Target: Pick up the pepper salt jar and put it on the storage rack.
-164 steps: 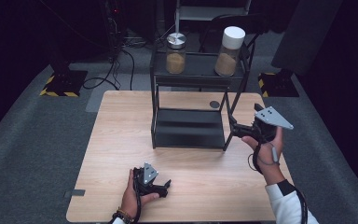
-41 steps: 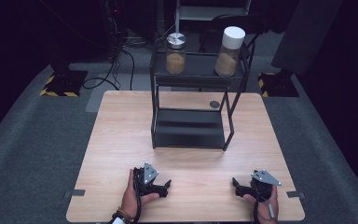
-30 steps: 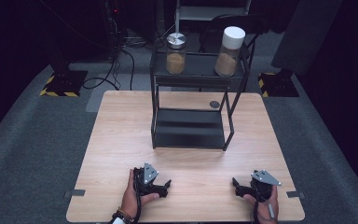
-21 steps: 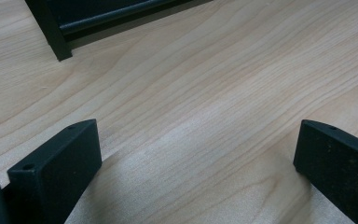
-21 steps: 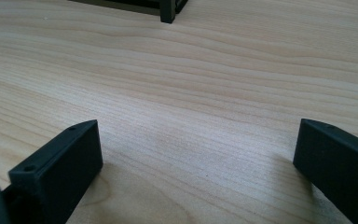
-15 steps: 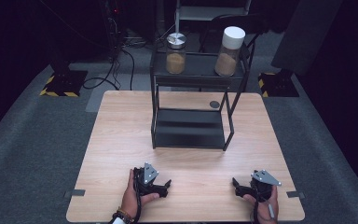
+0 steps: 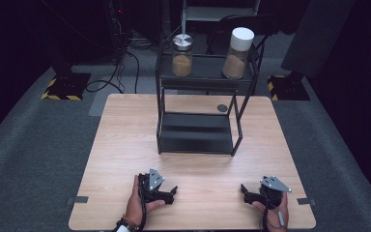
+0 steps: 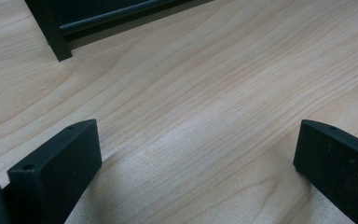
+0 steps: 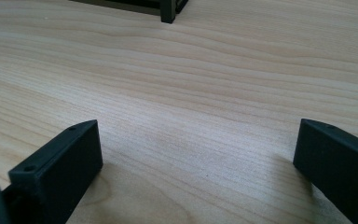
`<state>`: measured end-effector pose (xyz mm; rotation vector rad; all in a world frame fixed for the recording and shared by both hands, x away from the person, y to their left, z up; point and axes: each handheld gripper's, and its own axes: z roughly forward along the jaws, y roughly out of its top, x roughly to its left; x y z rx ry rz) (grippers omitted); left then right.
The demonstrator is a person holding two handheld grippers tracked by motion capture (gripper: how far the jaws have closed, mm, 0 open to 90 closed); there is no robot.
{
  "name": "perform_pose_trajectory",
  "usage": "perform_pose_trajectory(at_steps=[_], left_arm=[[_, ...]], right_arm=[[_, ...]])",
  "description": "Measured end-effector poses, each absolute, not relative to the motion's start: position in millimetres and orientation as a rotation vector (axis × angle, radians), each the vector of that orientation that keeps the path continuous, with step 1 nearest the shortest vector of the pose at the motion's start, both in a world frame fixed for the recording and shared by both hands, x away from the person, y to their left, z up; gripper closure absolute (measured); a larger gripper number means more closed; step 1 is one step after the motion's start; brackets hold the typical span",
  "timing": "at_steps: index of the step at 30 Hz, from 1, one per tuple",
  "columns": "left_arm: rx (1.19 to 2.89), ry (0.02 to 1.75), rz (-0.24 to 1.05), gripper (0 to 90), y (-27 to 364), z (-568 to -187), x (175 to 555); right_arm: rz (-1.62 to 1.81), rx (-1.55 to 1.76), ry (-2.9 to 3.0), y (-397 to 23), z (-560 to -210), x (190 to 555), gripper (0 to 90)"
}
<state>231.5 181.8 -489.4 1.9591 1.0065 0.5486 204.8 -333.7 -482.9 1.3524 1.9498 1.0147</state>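
Note:
My left gripper (image 7: 170, 194) rests on the wooden table (image 7: 125, 145) near its front edge, held by a hand. In the left gripper view its jaws stand wide apart, open (image 8: 196, 154), with bare wood between them. My right gripper (image 7: 247, 192) lies at the front right of the table, also open (image 9: 198, 154) and holding nothing. A black two-tier rack (image 7: 198, 133) stands at the middle back. On its top shelf are a silver-lidded jar (image 7: 182, 53) and a taller white-lidded jar (image 7: 238, 50), both part full of brown grains.
A small dark round disc (image 7: 222, 108) lies on the table behind the rack's right leg. One rack leg (image 8: 51, 32) shows ahead of the left gripper, another (image 9: 168, 11) ahead of the right. Grey carpet, cables and stands surround the table.
Five and a half seconds ago the right gripper was raised beside the rack's right side; it now rests at the front right edge. Nothing has moved in the last second.

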Motion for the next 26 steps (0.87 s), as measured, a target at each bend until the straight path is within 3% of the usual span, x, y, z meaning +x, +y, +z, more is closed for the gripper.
perform_pose_trajectory(at_steps=[26], left_arm=[[1.959, 1.006, 0.549, 0.5, 181.8, -489.4, 231.5]], right_arm=[[1.009, 1.350, 1.945, -332.5, -483.0, 203.1, 0.5]])
